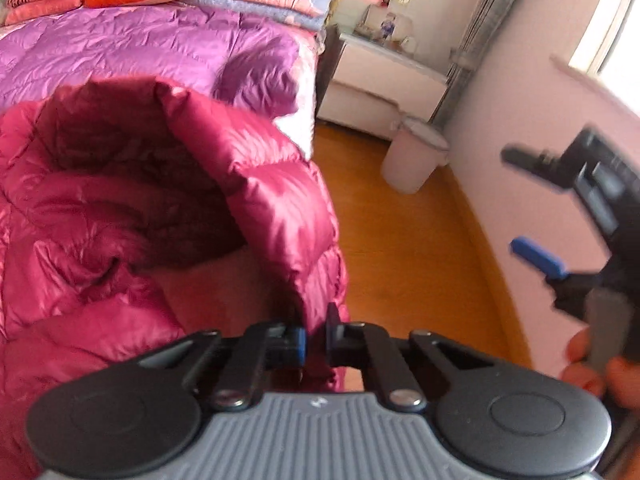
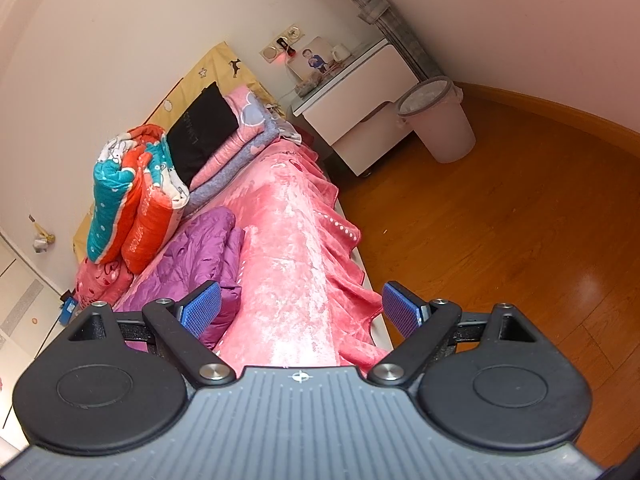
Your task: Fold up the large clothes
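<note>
The left gripper (image 1: 316,340) had its jaws clamped on the edge of a magenta puffer jacket (image 1: 132,216), a fold of shiny quilted cloth pinched between the blue pads. The jacket lay on the bed (image 2: 296,248), at its near corner, bunched up with its dark lining showing in a hollow and its outer edge draped down toward the wooden floor (image 1: 400,240). Beyond it on the bed was a purple quilt (image 1: 132,48), spread flat in the left wrist view and seen in the right wrist view as a folded bundle beside a pink blanket (image 2: 288,216) that covered the bed's side and hung over the edge in ruffles.

The right gripper (image 2: 300,308) hung in the air with its jaws wide apart and nothing between them; below them lay the pink blanket. In the left wrist view it appeared blurred at the right edge, held by a hand (image 1: 588,364), well apart from the jacket.

At the head of the bed were stacked orange and teal pillows (image 2: 132,196), a black cushion (image 2: 200,136) and folded pink and lilac bedding (image 2: 236,148). A white nightstand (image 2: 360,96) stood by the wall, and a pale bin (image 2: 436,120) stood just beside it on the floor.
</note>
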### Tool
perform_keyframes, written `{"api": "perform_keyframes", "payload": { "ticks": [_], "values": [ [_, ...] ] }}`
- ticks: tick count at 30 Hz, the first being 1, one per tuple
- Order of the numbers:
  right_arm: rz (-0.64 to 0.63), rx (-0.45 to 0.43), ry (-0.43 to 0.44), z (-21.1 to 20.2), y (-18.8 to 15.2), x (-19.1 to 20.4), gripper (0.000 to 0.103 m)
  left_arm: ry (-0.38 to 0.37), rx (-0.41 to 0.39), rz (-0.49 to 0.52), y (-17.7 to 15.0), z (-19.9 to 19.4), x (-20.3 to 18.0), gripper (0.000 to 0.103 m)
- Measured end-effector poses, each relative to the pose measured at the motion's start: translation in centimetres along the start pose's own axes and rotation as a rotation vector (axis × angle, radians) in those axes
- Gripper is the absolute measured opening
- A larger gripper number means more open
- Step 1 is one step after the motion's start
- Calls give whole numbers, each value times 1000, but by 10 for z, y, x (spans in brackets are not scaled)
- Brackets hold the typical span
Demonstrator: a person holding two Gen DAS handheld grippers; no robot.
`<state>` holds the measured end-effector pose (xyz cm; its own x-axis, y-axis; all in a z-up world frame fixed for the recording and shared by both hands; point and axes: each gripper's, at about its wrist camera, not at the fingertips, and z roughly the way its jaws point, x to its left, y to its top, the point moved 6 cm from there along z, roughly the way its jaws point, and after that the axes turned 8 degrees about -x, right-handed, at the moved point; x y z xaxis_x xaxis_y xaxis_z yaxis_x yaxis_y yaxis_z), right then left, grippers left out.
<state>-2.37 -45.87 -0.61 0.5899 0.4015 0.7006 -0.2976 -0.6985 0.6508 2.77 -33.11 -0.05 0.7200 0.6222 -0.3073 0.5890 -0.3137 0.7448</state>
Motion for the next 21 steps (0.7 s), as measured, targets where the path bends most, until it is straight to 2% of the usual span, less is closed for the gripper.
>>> {"api": "perform_keyframes", "payload": {
  "ticks": [8,15,18,21],
  "values": [
    [54,-22,-16,-3,2,-6,103,-133,-137,-149,54,-64,4,2],
    [40,-16,12,-2,-5,5,103,-187,-275,-254,107,-129,31,2],
    [17,-9,27,-1,-7,11,103,-199,-291,-288,117,-153,51,2],
    [4,1,40,0,-9,14,103,-214,-254,-318,115,-171,78,3]
  ]
}}
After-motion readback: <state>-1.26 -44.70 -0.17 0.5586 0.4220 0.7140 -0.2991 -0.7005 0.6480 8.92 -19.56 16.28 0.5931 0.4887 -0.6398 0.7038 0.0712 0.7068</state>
